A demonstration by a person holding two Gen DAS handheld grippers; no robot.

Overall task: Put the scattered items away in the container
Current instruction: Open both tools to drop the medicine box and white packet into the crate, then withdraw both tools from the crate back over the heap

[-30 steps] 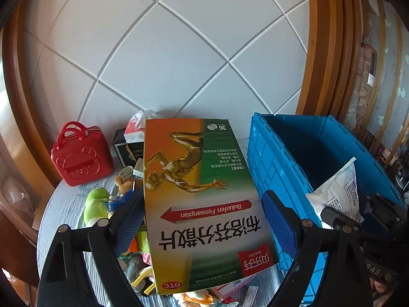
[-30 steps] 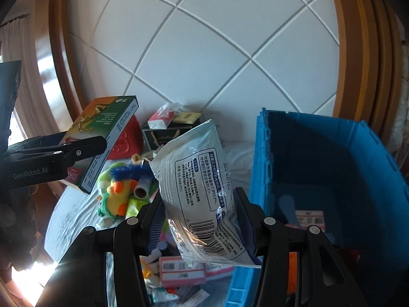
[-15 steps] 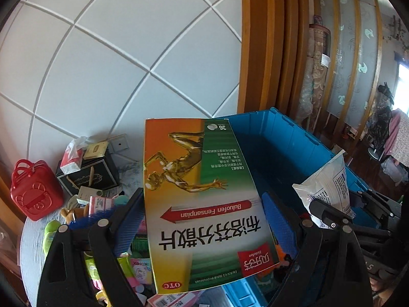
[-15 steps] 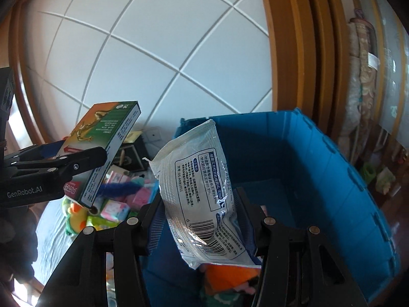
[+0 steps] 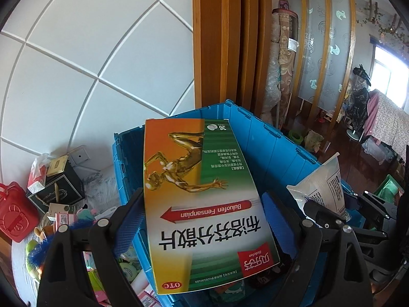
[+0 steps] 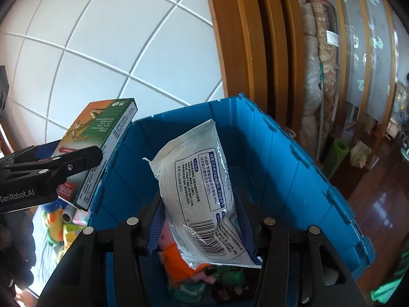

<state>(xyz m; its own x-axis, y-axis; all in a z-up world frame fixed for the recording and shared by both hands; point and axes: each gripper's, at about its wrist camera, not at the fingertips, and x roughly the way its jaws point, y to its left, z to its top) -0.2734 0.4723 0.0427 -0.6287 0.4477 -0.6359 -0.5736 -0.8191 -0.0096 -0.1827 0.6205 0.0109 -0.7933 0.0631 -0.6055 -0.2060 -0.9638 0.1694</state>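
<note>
Two items are held over the bin (image 6: 294,168), one in each gripper, where a second ago both were being carried above the cluttered table (image 5: 20,261). Nearest in the left wrist view, the left gripper (image 5: 202,220) is spread wide with its blue pads pressed on the long edges of the box (image 5: 202,192), a flat orange-and-green medicine carton lying face up across the bin's near left corner. In the right wrist view, the right gripper (image 6: 199,220) is closed about halfway on the lower part of the pouch (image 6: 196,179), a white printed sachet standing upright above the bin's interior. Below the pouch, soft toys (image 6: 184,263) are seen already lying on the bin floor. Farther left, a heap of toys and small packs (image 5: 66,220) is left on the table beside a red case (image 5: 15,217). Since both loads have been swung from the table to the bin, the carry is judged nearly complete; release is probably what remains, though the box may first need shifting further inward, as part of it overhangs the rim.
</note>
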